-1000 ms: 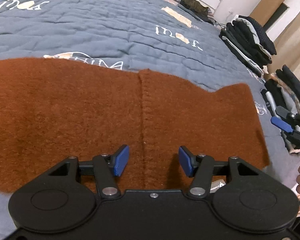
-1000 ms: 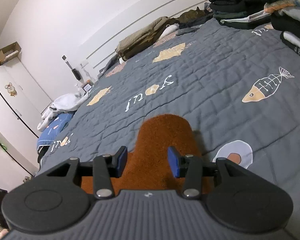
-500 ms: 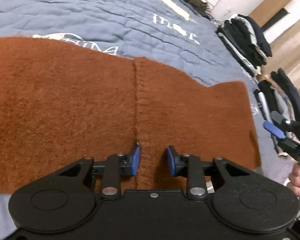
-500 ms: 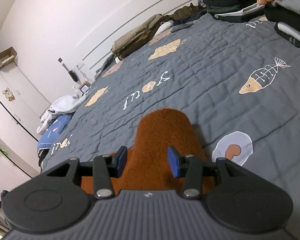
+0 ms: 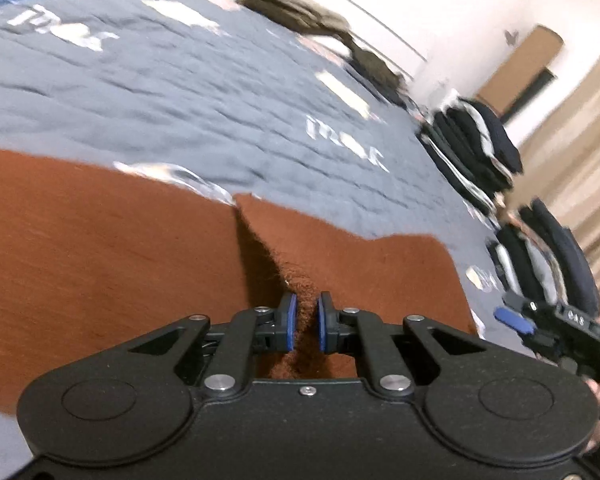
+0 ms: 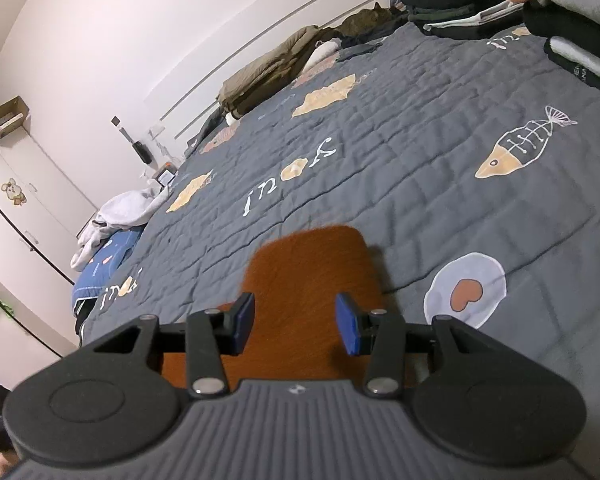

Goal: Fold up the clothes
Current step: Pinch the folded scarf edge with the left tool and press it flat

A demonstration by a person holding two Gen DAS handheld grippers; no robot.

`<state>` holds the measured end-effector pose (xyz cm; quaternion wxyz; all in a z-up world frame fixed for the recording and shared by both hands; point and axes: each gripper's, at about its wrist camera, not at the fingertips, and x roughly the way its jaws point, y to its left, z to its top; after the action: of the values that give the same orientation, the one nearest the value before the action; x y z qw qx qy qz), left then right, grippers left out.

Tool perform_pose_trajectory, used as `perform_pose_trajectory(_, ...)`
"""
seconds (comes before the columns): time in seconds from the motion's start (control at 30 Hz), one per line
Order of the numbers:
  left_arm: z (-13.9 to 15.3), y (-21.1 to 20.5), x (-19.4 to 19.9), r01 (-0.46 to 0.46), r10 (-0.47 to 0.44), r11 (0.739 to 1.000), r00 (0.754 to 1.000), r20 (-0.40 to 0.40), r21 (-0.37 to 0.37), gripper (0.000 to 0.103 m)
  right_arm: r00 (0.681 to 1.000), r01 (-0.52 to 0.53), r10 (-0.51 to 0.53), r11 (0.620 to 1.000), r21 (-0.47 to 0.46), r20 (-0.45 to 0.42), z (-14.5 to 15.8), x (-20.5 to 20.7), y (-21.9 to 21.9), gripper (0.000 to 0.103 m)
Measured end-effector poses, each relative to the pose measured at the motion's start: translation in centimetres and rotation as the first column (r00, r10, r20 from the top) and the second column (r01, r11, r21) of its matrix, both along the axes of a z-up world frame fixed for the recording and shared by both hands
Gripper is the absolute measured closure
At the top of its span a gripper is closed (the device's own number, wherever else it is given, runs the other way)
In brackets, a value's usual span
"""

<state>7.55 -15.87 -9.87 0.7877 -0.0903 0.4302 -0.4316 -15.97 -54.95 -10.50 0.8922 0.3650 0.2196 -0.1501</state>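
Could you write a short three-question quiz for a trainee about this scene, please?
1. True or false: the left tool is shut on the brown garment.
2. The right tool is: A) open, B) shut on cloth, C) out of view.
3. Fill in: the garment lies on a grey ____.

Key: 1 true; 2 A; 3 quilt.

Rust-brown sweater [image 5: 120, 248]: fuzzy, matt knit, nap rough. Grey bedspread [image 6: 420, 128] beneath sweater: quilted cloth, matt, puckered stitching, flat printed motifs. Left claw [image 5: 304, 322]: matt black plastic body, blue rubbery pads [image 5: 288, 322], shiny metal pivot pins. Right claw [image 6: 295, 324]: same plastic, ribbed grey housing. Folded clothes stack [image 6: 480, 4] beyond sweater: soft dark cloth.
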Motion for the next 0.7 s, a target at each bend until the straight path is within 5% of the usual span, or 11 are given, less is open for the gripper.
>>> perform_pose_trajectory(0.33, 1.2, 8.5, 3.6, -0.203, 0.201, 0.978, 0.978, 0.059, 0.039, 0.092, 0.996, -0.077, 0.076, 0.997, -0.011, -0.051, -0.8, 2.5, 1.6, 0.059)
perform_pose_trajectory(0.7, 0.8, 15.2, 6.7, -0.38, 0.371, 0.919, 0.924, 0.095, 0.108, 0.1, 0.983, -0.175, 0.176, 0.984, 0.02, -0.061, -1.4, 5.3, 4.1, 0.058)
